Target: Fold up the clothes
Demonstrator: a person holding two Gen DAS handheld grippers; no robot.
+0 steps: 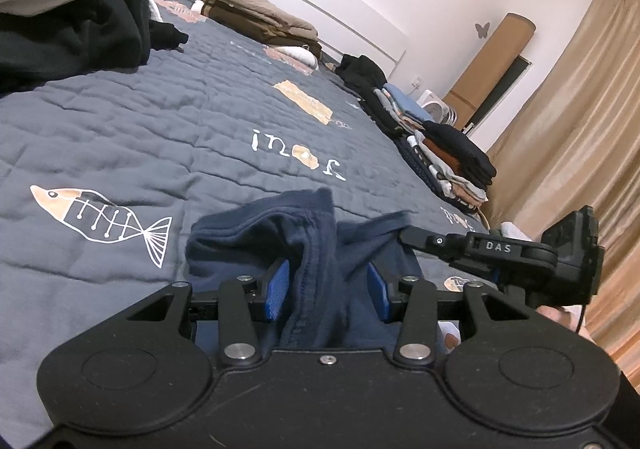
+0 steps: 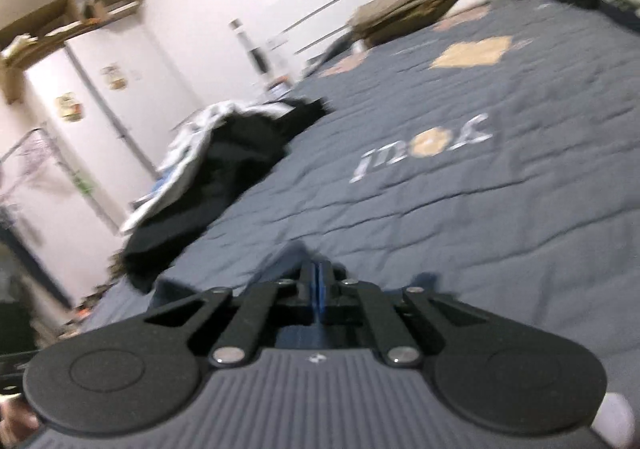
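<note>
Currently, the crumpled navy cotton garment [image 1: 320, 249] lies bunched on the grey quilted bed [image 1: 160, 129], pinched by both grippers' jaws: left gripper [image 1: 326, 287] partway, right gripper [image 2: 318, 285] fully closed. Uneven pulling risks slippage.

Navy blue garment [image 1: 320, 233]: soft knit with stitched hems, bunched and creased, partly raised off the bed [image 1: 160, 129] near its front edge. One folded ridge stands upright. Unfolded pile of black and white clothes [image 1: 72, 21] lies toward the bed's far left corner.
</note>
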